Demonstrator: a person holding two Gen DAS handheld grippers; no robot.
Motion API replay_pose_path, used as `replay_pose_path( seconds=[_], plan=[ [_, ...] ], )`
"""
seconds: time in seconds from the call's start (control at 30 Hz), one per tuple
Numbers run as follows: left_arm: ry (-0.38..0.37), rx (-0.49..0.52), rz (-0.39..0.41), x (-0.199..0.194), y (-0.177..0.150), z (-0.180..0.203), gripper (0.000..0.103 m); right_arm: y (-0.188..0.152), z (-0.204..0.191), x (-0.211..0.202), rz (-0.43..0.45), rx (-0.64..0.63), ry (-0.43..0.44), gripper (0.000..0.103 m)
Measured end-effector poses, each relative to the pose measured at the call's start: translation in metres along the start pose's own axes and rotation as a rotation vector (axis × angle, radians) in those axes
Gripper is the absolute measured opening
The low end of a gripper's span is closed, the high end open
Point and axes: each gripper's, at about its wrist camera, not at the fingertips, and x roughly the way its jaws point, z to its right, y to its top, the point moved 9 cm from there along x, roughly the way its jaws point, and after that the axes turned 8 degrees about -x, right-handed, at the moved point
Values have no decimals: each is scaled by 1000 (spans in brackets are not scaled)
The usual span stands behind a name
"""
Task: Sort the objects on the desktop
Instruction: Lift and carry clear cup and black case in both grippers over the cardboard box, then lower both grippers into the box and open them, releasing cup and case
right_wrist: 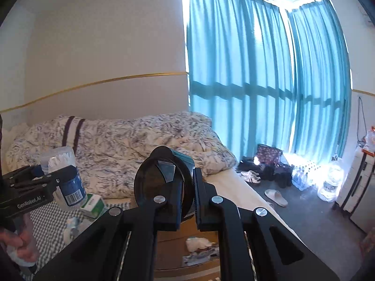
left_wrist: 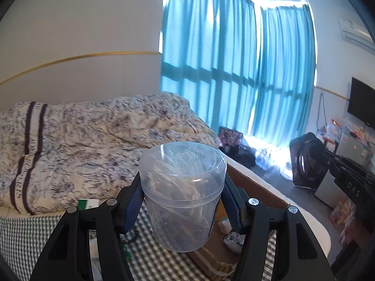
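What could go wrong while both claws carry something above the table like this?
The left gripper holds the jar of cotton swabs by its smooth round sides, well clear of the checked cloth; it could slip and fall.

The right gripper pinches only the edge of a dark disc, which could twist loose.

The two grippers are close together and might bump.

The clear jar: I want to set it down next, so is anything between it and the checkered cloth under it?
Nothing visible. The clear jar hangs in the left tongs above bare checkered cloth.
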Motion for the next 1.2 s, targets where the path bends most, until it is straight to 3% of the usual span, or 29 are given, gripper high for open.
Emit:
replay_pose_path(
  seconds=[0.3, 0.67, 1.03, 1.2],
  plan=[
    [-52, 46, -101, 52, -19, 30, 63, -23, 23, 51, -126, 8, -5, 8],
    [-81, 57, -294, 117, -65, 40, 63, -90, 22, 107, -369, -16, 30, 8],
    [-61, 91, -530, 169, -120, 42, 63, -145, 24, 137, -577, -9, 36, 8],
    [-45, 107, -560, 174, -135, 38, 63, -171, 23, 146, -676, -16, 50, 8]
  ],
)
